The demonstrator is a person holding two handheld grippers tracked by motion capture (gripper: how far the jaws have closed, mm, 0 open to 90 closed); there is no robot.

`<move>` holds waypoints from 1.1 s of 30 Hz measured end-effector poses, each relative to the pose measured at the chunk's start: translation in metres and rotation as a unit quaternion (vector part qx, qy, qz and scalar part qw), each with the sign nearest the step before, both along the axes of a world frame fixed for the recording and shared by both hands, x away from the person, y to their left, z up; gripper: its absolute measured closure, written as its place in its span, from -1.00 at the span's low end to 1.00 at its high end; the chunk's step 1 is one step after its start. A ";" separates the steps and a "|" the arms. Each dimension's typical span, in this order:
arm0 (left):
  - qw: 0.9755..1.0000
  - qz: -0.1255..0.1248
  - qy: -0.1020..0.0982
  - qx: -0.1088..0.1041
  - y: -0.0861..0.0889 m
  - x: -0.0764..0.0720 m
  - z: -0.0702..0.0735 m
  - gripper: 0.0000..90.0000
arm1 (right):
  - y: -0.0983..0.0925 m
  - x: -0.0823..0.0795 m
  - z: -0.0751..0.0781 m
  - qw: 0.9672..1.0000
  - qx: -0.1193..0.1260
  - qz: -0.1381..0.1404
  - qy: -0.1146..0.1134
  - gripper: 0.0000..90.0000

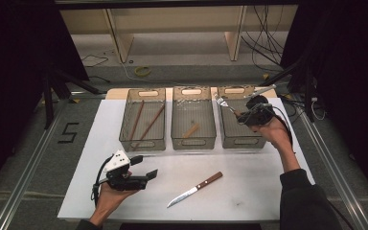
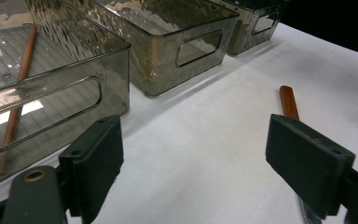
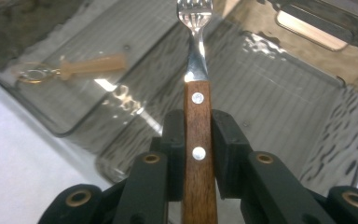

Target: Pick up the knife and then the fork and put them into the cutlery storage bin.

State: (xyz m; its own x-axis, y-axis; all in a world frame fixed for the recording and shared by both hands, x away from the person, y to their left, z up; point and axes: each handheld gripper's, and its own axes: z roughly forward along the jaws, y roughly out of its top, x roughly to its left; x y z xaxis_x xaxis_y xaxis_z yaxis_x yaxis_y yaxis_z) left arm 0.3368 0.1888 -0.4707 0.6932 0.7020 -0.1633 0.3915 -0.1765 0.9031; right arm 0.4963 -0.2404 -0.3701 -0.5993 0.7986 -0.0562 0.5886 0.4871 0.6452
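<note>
My right gripper [image 1: 242,116] is shut on the wooden handle of a fork [image 3: 197,98], whose steel tines [image 1: 220,101] point away over the right-hand smoky bin [image 1: 242,140]. In the right gripper view the fork [image 3: 197,98] stands upright between the jaws above that bin's floor [image 3: 270,107]. My left gripper [image 1: 146,175] rests low at the table's front left, open and holding nothing. A knife [image 1: 194,189] with a wooden handle lies on the white table to its right; its handle [image 2: 288,101] shows just beyond the right jaw pad in the left gripper view.
Three smoky plastic bins stand in a row at the back of the white table [image 1: 249,187]. The left bin [image 1: 142,140] holds two brown chopsticks [image 1: 136,120]; the middle bin [image 1: 193,140] holds a small wooden-coloured utensil [image 1: 190,130]. Cables lie on the floor behind.
</note>
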 end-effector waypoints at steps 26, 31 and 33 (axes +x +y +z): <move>1.000 -0.001 -0.001 0.001 0.000 0.000 0.000 -0.59 | -0.005 0.021 -0.019 0.998 -0.016 -0.062 0.019 0.71; 1.000 -0.001 -0.001 0.001 0.000 0.000 0.000 -0.59 | -0.005 0.022 -0.022 0.997 -0.018 -0.068 0.023 0.71; 1.000 -0.001 0.000 0.000 0.000 0.000 0.000 -0.59 | -0.005 0.023 -0.023 0.997 -0.018 -0.070 0.027 0.71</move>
